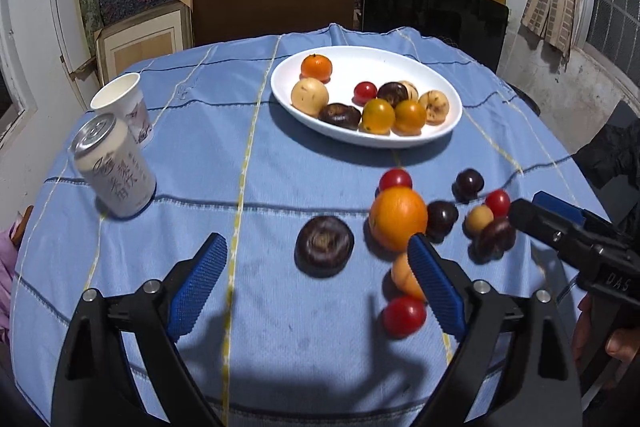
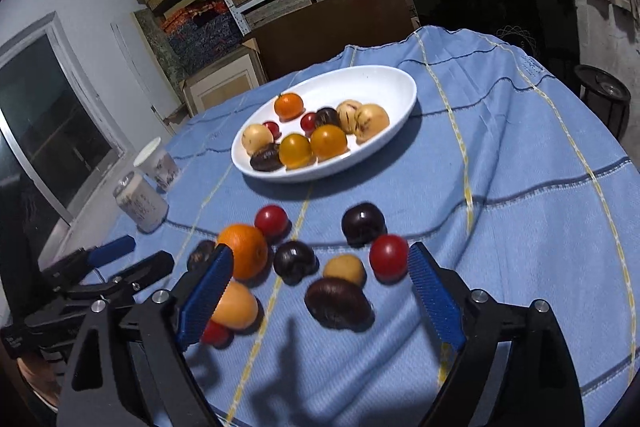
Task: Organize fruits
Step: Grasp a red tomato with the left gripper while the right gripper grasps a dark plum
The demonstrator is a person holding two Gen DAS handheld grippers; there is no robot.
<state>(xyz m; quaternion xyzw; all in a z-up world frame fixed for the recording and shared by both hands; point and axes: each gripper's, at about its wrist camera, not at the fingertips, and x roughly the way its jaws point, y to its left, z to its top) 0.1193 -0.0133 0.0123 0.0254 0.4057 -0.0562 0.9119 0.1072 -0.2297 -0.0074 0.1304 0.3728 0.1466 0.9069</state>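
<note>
Both grippers, left (image 1: 318, 291) and right (image 2: 320, 297), hang with jaws spread and nothing between the pads, so you're free to pick. Loose fruit lies near you on the cloth (image 1: 200, 155): orange (image 1: 398, 218), dark chestnut (image 1: 324, 245), red tomato (image 2: 389, 257). Plate (image 1: 400, 57) beyond already holds the sorted share.

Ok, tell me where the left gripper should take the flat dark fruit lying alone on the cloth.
Grip the flat dark fruit across its round rim, coming down from above. It lies flat, dimple up, apart from the other fruit, so both sides look free. The open left gripper already frames it.
</note>
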